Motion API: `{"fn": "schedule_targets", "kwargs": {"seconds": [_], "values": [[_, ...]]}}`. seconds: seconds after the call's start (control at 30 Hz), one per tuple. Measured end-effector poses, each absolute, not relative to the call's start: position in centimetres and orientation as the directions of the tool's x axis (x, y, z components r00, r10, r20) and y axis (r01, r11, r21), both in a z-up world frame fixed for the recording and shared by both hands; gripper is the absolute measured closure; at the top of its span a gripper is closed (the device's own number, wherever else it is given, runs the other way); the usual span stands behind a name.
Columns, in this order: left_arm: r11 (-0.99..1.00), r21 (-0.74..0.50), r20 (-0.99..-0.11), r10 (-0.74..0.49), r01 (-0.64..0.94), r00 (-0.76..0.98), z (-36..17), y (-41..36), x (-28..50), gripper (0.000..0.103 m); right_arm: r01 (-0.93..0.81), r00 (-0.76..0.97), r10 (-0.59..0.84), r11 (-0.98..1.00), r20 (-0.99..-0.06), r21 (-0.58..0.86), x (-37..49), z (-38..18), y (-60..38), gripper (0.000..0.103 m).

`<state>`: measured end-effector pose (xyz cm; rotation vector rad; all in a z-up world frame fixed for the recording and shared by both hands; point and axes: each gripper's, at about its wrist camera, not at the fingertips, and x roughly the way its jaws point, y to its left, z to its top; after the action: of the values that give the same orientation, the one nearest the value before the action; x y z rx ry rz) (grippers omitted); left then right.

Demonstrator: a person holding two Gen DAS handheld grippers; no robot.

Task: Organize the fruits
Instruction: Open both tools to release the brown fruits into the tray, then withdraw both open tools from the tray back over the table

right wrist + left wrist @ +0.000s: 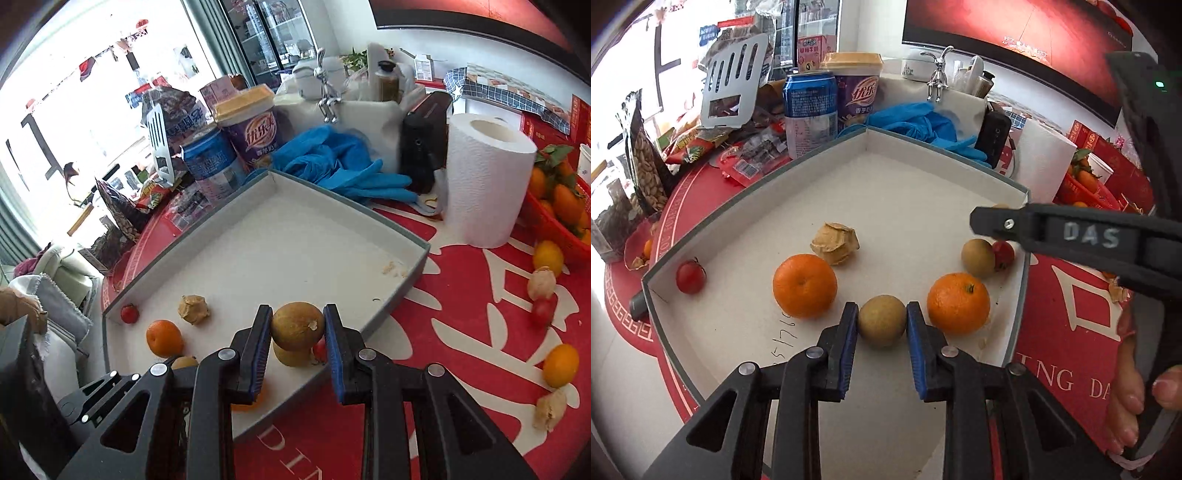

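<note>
Lower centre, shallow white cardboard tray (701,236): left tool (881,325) clamped on round tan-skinned fruit (881,325); right tool (298,332) clamped on another (297,325).

Left gripper (881,325): low over the work surface, fingers level and pointing forward, blue pads (849,347) pressed against both sides of a small round fruit. Right gripper (298,326): raised, jaws clamped on a similar fruit. A bare hand (1137,402), apparently the right, grips its handle.

Matt cardboard tray (757,206), glossy metal can (809,110), paper roll (484,184).
</note>
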<state>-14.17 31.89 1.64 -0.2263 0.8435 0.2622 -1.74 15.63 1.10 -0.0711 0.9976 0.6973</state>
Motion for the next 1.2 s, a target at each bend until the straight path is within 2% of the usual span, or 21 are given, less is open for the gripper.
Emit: {"fn": "schedule_targets", "kwargs": {"seconds": [0.3,0.8,0.83,0.87,0.9,0.93,1.0,1.1,1.17,1.2], "values": [[0.956,-0.114,-0.758,0.091,-0.270,0.646,1.6,30.6,-14.1,0.075,-0.619,0.444,0.357,0.785,-0.822,0.007,-3.3,0.5,16.6,0.074],[0.956,-0.127,-0.756,0.078,-0.263,0.649,1.6,30.6,-14.1,0.074,-0.630,0.449,0.359,0.777,-0.818,-0.004,-3.4,1.4,18.5,0.073],[0.956,-0.129,-0.756,0.077,-0.263,0.650,1.6,30.6,-14.0,0.074,-0.633,0.443,0.363,0.774,-0.820,0.000,-3.4,1.4,18.6,0.071],[0.956,-0.130,-0.756,0.077,-0.264,0.650,1.6,30.6,-14.1,0.074,-0.634,0.441,0.366,0.773,-0.819,0.004,-3.3,1.5,18.6,0.046],[0.956,-0.130,-0.755,0.077,-0.264,0.651,1.6,30.6,-14.1,0.074,-0.630,0.450,0.371,0.777,-0.812,0.006,-3.4,1.7,18.5,0.026],[0.956,-0.131,-0.755,0.077,-0.264,0.651,1.6,30.6,-14.1,0.074,-0.620,0.471,0.377,0.784,-0.798,0.004,-3.4,2.0,18.3,0.000],[0.955,-0.133,-0.754,0.077,-0.266,0.652,1.6,30.6,-14.1,0.071,-0.609,0.513,0.387,0.793,-0.766,-0.008,-3.8,3.0,17.6,0.000],[0.954,-0.136,-0.738,0.082,-0.266,0.670,2.0,30.5,-14.5,0.045,-0.578,0.547,0.362,0.815,-0.755,-0.028,-4.0,4.1,16.2,0.000],[0.957,-0.125,-0.702,0.100,-0.260,0.705,2.8,30.2,-15.1,0.022,-0.548,0.570,0.338,0.836,-0.748,-0.040,-4.2,4.6,14.7,0.000],[0.960,-0.113,-0.681,0.112,-0.255,0.724,3.2,29.9,-15.4,0.021,-0.528,0.583,0.326,0.848,-0.745,-0.042,-4.3,4.8,13.6,0.000]]}}
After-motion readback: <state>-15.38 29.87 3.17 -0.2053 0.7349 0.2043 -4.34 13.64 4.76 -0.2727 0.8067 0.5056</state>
